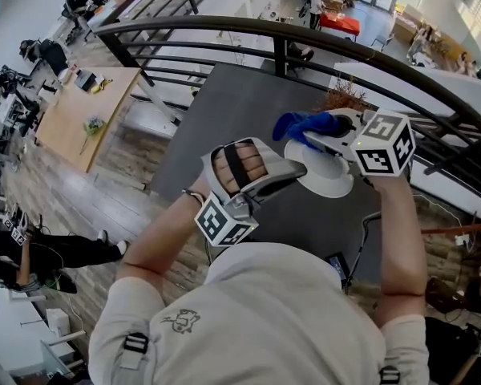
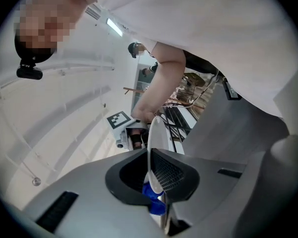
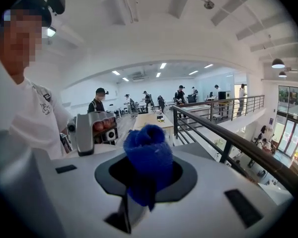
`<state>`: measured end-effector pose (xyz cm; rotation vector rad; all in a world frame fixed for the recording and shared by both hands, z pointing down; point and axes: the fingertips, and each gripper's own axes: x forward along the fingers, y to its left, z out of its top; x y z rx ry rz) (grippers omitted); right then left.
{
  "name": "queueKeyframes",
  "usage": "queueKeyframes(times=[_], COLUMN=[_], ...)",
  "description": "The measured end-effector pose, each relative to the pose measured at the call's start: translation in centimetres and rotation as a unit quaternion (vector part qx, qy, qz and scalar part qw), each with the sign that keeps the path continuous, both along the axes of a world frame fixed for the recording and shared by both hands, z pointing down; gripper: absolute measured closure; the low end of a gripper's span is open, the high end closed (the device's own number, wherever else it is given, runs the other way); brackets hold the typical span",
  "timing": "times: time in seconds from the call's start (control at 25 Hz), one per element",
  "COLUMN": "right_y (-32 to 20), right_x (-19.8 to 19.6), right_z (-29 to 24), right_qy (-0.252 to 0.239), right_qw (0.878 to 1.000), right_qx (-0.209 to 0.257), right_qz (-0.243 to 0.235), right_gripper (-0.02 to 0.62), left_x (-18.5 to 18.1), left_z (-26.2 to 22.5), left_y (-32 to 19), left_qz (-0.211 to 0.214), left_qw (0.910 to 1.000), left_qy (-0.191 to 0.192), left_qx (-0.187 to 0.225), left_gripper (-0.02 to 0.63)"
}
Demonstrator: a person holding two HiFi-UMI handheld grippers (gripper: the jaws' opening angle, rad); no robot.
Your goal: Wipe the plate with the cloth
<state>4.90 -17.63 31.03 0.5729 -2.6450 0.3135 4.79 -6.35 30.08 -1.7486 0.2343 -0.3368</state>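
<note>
Gripping the white plate (image 1: 330, 176) by its left rim, the left gripper (image 1: 298, 171) is clamped on it at the centre of the head view, above the dark table (image 1: 224, 111). In the left gripper view the plate stands edge-on between the two pads. The right gripper (image 1: 327, 125) is clenched on a bunched blue cloth (image 1: 298, 124), which lies at the plate's upper edge. Low in the left gripper view, the cloth shows right against the plate.
</note>
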Motion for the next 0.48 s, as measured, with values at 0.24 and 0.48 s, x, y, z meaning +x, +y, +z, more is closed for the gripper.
queueKeyframes(times=[0.24,0.48], right_y=[3.9,6.4], right_x=[-3.7,-3.1], right_z=[-3.4,-4.7], right_qy=[-0.037,-0.072], right_qw=[0.997,0.994], right_qx=[0.018,0.021], right_qz=[-0.065,-0.076], right_gripper=[0.508,0.508], left_x=[-0.4,-1.8], left_z=[0.6,0.3], left_y=[-1.4,-3.0], left_qz=[-0.021,-0.048], left_qw=[0.9998,0.9988], left_qy=[-0.005,0.000], left_qx=[0.000,-0.002], left_gripper=[0.586,0.588])
